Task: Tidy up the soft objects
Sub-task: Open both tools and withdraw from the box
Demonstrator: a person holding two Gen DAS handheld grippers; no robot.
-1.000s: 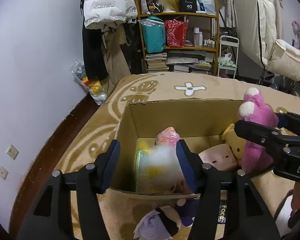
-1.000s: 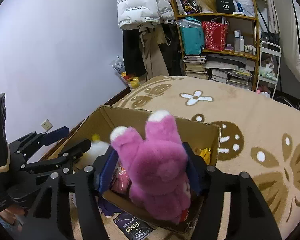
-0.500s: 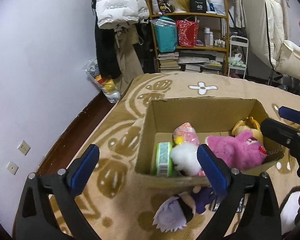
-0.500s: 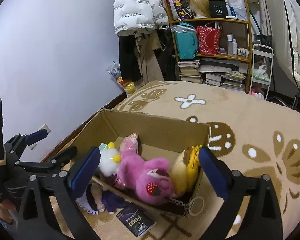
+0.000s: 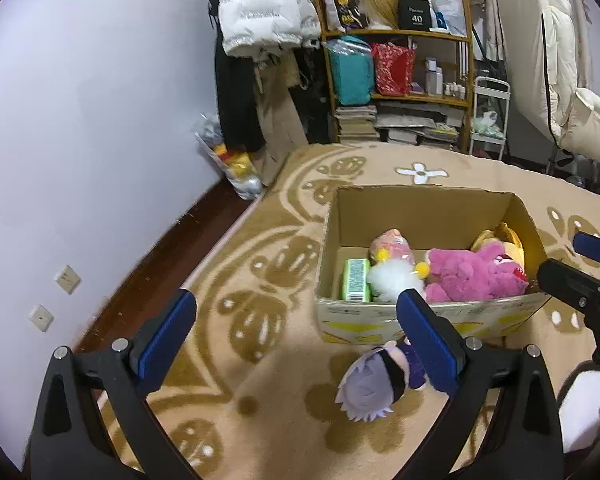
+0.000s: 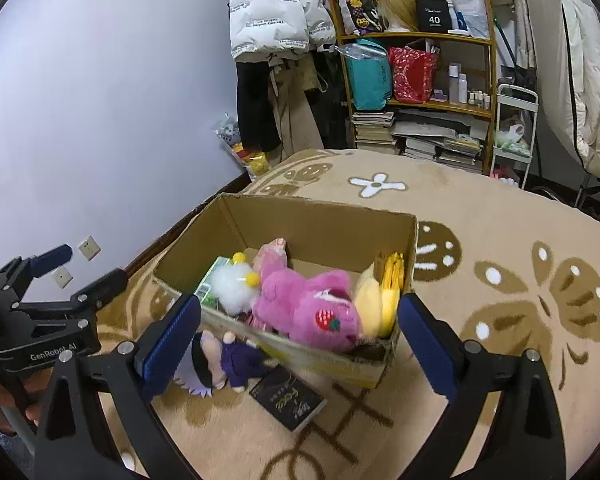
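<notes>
Both tongs pulled back, spread | dark packet right-view only

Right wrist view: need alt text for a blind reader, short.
An open cardboard box on a patterned beige rug holds a pink plush bear, a white fluffy toy and a yellow plush. The open, empty right gripper hovers before it. A purple-clad doll and a dark packet lie outside the box; the left gripper shows at left.
</notes>
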